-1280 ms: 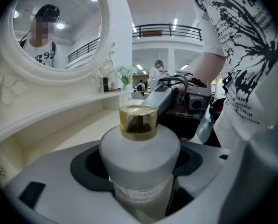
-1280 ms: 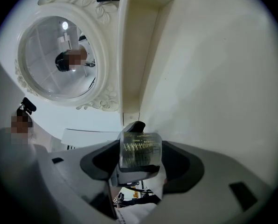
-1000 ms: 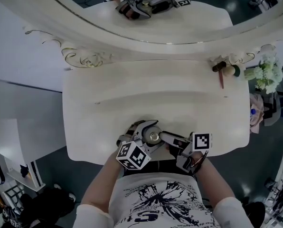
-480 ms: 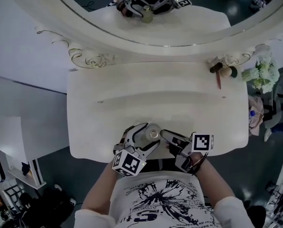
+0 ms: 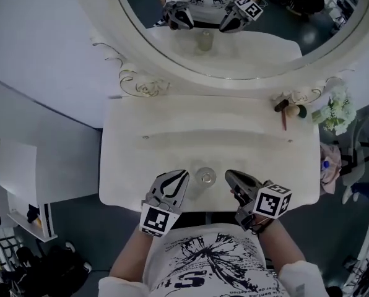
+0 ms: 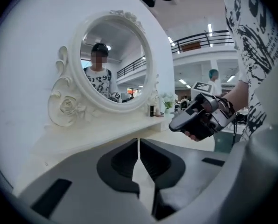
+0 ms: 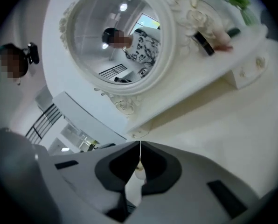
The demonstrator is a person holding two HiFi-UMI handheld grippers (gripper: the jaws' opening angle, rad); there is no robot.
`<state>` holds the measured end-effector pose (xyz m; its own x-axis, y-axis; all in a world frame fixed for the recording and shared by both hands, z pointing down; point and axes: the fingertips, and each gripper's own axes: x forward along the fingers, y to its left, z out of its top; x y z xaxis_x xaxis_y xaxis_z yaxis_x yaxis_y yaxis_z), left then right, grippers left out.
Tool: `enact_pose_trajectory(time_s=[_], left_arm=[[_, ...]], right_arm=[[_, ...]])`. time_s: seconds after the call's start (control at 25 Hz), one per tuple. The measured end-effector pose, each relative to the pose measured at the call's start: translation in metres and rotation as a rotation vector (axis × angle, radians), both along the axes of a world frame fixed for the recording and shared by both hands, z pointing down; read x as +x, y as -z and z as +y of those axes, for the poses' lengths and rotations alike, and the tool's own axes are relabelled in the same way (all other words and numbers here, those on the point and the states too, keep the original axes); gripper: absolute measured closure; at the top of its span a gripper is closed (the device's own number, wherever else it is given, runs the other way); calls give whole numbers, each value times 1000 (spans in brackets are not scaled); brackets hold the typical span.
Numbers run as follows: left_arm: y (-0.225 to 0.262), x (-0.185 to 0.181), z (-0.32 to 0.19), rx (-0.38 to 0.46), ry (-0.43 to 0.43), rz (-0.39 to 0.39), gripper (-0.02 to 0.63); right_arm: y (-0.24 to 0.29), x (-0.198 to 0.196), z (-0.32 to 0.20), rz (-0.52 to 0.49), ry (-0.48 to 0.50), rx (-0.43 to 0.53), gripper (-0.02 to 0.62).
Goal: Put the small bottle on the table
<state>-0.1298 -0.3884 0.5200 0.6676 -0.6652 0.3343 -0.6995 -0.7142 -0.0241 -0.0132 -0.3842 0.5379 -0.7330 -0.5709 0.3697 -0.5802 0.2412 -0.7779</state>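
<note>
small bottle [image 5: 205, 177]: it stands on the worktop [image 5: 172, 141] between our tools; we think the job is done
left tool [image 5: 183, 176]: jaws just closed together; empty, because the bottle stands alone
right tool [image 5: 229, 174]: the same; just closed, empty

No readable text (shirt print [image 5: 200, 262] too scrawled to decipher).

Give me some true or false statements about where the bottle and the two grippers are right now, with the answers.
1. The small bottle stands on the table. True.
2. The left gripper holds the bottle. False: its jaws are shut on nothing, beside the bottle.
3. The right gripper is shut and empty. True.
4. The flowers are at the table's left end. False: they are at its right end.
</note>
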Motion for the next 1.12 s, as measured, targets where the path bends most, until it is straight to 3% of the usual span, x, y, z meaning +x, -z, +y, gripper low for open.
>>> enact_pose_trajectory(time_s=[0.12,0.32,0.52,0.76,1.12], left_arm=[[18,-7,-10,19,51,-13,586],[66,-9,-24,71,81,39,588],[100,-22,-37,86,169,93,588],[118,-30,-43,106,207,110,588],[132,-24,-42,144,196,114,588]], right_arm=[[25,3,-8,134,6,142,578],[68,7,-19,309,-27,359,578],[102,12,-25,490,-83,564,578],[124,18,-32,593,-162,674,578],[135,19,-34,662,-206,742,578]])
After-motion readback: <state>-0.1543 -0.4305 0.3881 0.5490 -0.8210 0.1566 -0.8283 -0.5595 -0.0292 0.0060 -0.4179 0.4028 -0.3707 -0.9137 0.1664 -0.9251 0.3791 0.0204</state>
